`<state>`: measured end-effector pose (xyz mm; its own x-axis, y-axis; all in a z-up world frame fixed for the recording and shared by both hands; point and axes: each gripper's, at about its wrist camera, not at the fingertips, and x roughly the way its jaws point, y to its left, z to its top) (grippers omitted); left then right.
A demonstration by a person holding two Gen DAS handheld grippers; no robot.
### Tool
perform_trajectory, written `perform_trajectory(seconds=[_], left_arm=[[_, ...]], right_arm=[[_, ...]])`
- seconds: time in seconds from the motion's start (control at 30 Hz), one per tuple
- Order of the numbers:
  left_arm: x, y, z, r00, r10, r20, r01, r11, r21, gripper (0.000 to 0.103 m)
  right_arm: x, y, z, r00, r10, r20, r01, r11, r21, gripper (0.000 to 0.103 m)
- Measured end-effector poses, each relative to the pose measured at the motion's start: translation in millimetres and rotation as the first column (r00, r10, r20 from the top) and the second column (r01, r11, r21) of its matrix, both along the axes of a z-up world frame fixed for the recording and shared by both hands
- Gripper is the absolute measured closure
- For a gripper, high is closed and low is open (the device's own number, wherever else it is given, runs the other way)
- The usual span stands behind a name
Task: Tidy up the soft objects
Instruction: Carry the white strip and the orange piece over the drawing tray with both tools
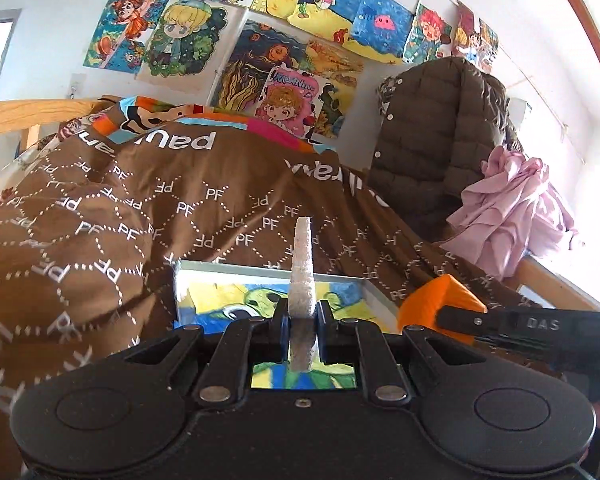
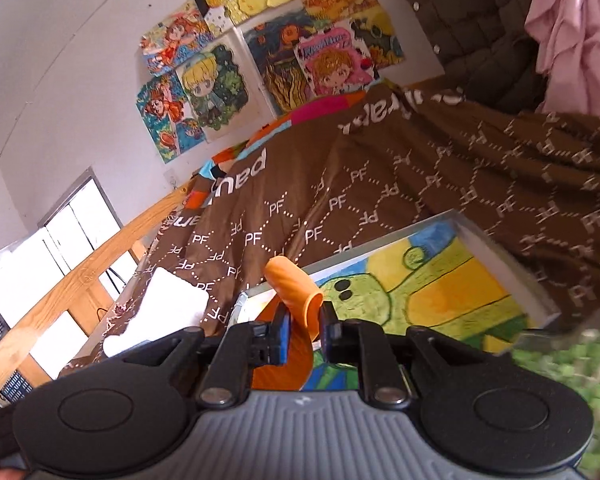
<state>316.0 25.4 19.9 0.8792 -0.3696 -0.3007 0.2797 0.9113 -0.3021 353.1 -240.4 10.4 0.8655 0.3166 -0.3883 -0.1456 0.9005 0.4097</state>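
left gripper (image 1: 302, 312) clamps white foam (image 1: 303, 268), right gripper (image 2: 303, 326) – orange piece (image 2: 296, 292)

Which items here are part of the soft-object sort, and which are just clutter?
In play:
- white foam piece, clamped in left gripper
- orange soft piece, clamped in right gripper
- painted tray, under both

Lying about:
- brown PF quilt
- puffer jacket
- pink cloth
- wall drawings
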Motion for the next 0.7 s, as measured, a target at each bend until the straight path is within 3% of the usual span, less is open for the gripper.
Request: perform_trajectory(seconds=[0.3,0.43,0.7], left_arm=[[53.5,30.6,-37.2,0.991,0.037,-0.125,-0.039,0.999,-0.018,0.089],[66.9,37.2,-52.2,0.983,0.017,-0.183,-0.024,0.999,-0.038,0.089],[83.0,34.9,-65.3,0.968,-0.028,-0.250,0.012,0.998,-0.066,0.089]], right_arm=[[49.9,41.8,-33.5,0.995,0.042,-0.091,-0.050,0.995,-0.090,0.086],[57.0,54.0,-47.4,0.989,0.026,-0.149,-0.050,0.986,-0.162,0.086],[58.1,57.1,-60.1,0.982,0.017,-0.186,-0.054,0.980,-0.193,0.083]])
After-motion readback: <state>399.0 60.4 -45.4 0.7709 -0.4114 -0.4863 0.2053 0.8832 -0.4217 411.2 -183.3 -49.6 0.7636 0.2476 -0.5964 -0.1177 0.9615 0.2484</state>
